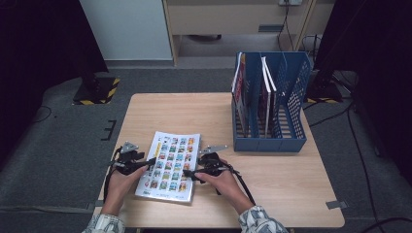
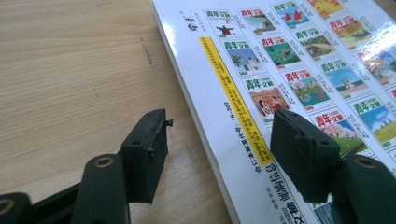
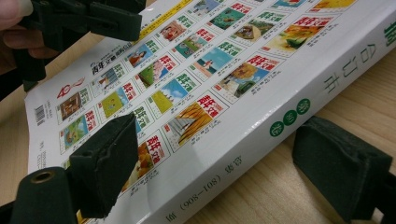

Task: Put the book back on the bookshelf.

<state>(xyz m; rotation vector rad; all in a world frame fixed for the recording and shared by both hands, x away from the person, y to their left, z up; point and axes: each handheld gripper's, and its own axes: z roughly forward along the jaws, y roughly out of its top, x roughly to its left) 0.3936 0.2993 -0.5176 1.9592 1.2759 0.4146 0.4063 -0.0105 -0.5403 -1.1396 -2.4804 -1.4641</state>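
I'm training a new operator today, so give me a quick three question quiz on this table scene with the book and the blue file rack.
1. True or false: the book lies flat on the table.
2. Which side of the book does the left gripper straddle: A, the spine, or B, the page edge?
3. What stands upright in the blue rack?

Key
1. True.
2. B; its jaws stand open, one over the cover, one over the bare wood. The right gripper, also open, straddles the spine.
3. A few thin books or magazines.
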